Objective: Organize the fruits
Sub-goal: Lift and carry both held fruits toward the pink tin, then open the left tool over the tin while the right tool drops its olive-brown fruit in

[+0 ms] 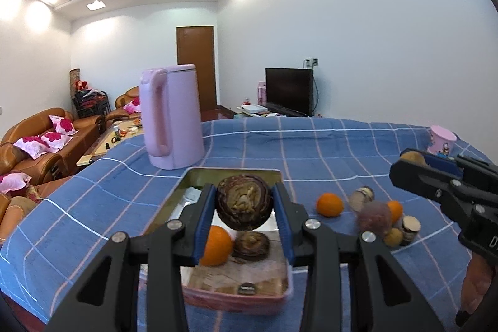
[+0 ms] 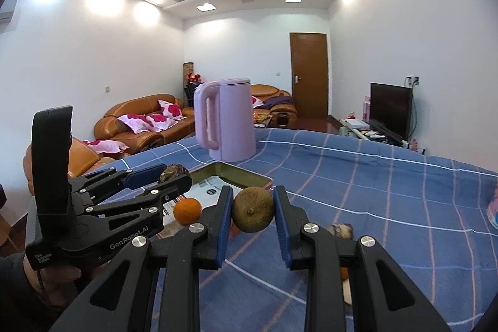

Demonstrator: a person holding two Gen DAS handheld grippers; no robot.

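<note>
My left gripper (image 1: 244,204) is shut on a dark brown scaly fruit (image 1: 244,203) and holds it above a metal tray (image 1: 232,173). In the tray lie an orange (image 1: 216,245) and a second brown scaly fruit (image 1: 251,245). My right gripper (image 2: 252,209) is shut on a round olive-brown fruit (image 2: 252,209) above the blue checked cloth, right of the tray (image 2: 246,173). It also shows at the right of the left wrist view (image 1: 414,159). The left gripper (image 2: 174,176) with its fruit shows at the left of the right wrist view.
A pink kettle (image 1: 169,117) stands behind the tray. Loose on the cloth to the right lie an orange (image 1: 330,204), a purple-brown fruit (image 1: 373,215), small jars (image 1: 411,226) and more fruit. A pink cup (image 1: 442,139) stands at the far right.
</note>
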